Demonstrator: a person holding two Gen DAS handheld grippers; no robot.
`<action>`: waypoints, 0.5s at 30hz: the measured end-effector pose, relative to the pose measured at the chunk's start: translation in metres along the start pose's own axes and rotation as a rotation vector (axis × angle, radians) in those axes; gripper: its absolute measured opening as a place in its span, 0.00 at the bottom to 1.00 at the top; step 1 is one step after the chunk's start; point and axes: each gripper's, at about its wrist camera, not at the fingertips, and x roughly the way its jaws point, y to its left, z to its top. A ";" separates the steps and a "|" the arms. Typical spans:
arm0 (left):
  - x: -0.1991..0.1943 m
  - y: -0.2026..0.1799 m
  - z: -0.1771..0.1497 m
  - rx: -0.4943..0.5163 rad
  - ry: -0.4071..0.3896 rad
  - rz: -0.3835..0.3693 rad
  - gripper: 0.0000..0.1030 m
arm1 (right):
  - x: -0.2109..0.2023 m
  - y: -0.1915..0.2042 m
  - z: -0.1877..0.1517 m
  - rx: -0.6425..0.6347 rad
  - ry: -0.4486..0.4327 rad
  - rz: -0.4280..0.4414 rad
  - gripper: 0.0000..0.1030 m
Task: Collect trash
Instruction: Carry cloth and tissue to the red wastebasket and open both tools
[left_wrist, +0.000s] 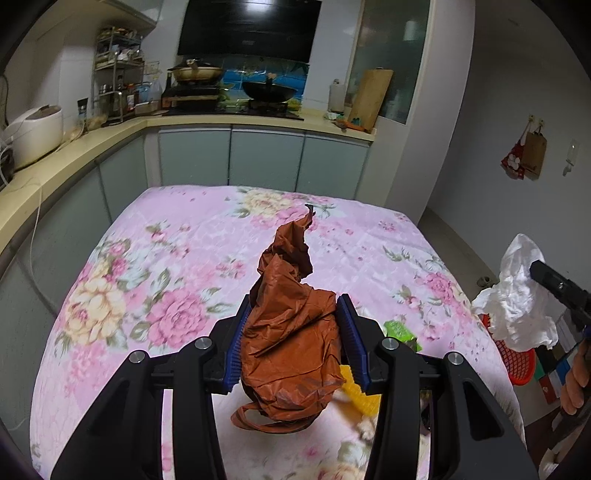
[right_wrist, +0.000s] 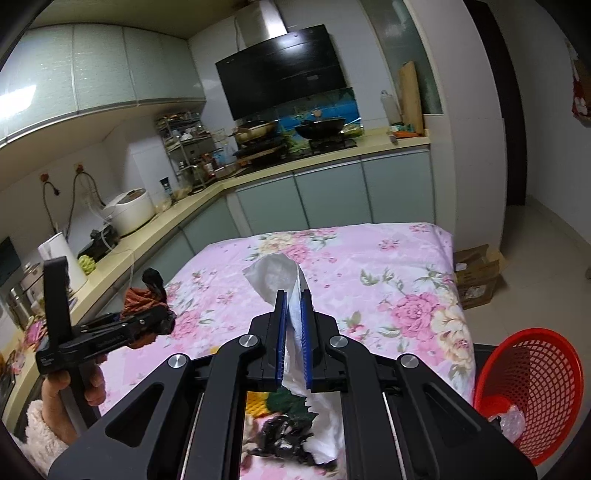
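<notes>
The left gripper (left_wrist: 293, 325) is clamped on a crumpled brown bag (left_wrist: 291, 332), which bulges between its blue pads (left_wrist: 236, 339) and sticks up past the fingertips, clear of the floral cloth (left_wrist: 177, 258). Under the fingers lie a green scrap (left_wrist: 399, 328) and a yellow one (left_wrist: 360, 391). The right gripper (right_wrist: 293, 317) is pinched tight on a white tissue (right_wrist: 277, 273), poking out ahead of its tips and hanging behind them. To the right of its fingers stands a red basket (right_wrist: 532, 384)
</notes>
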 end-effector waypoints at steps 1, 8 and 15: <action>0.002 -0.003 0.003 0.004 -0.002 -0.006 0.42 | 0.002 -0.004 0.000 0.007 -0.001 -0.011 0.08; 0.024 -0.034 0.021 0.031 -0.004 -0.059 0.42 | 0.005 -0.036 0.004 0.053 -0.012 -0.087 0.08; 0.039 -0.078 0.033 0.060 0.000 -0.144 0.42 | -0.015 -0.072 0.005 0.111 -0.054 -0.174 0.08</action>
